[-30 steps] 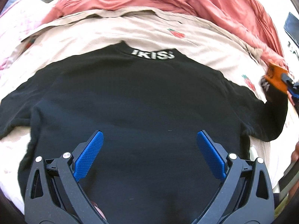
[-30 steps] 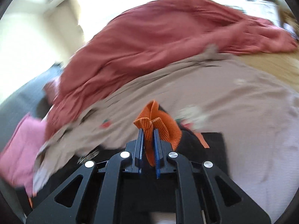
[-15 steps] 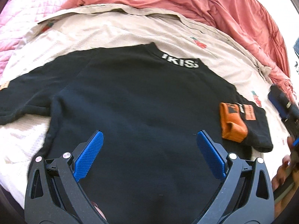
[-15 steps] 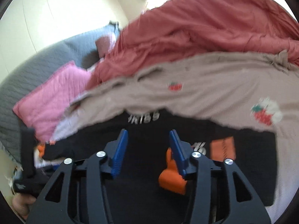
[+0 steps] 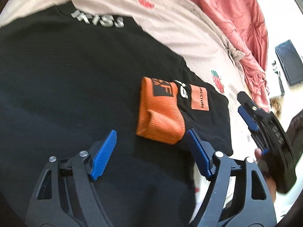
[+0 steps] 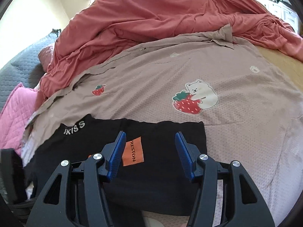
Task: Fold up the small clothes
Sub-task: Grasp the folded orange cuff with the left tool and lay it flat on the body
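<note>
The black sweatshirt [image 5: 79, 79] lies flat near the bedspread's [image 6: 236, 113] front edge, orange-cuffed sleeve [image 5: 161, 119] folded across it; left gripper [image 5: 151, 151] is closing, empty, above the cuff; right gripper [image 6: 149, 155] opening, empty

This is a bedroom in a home. A bed sheet [image 6: 236, 132] printed with strawberries and a bear covers the mattress. Behind this sheet lies a crumpled red duvet [image 6: 161, 15], and to its left a pink quilted pillow [image 6: 13, 117].
</note>
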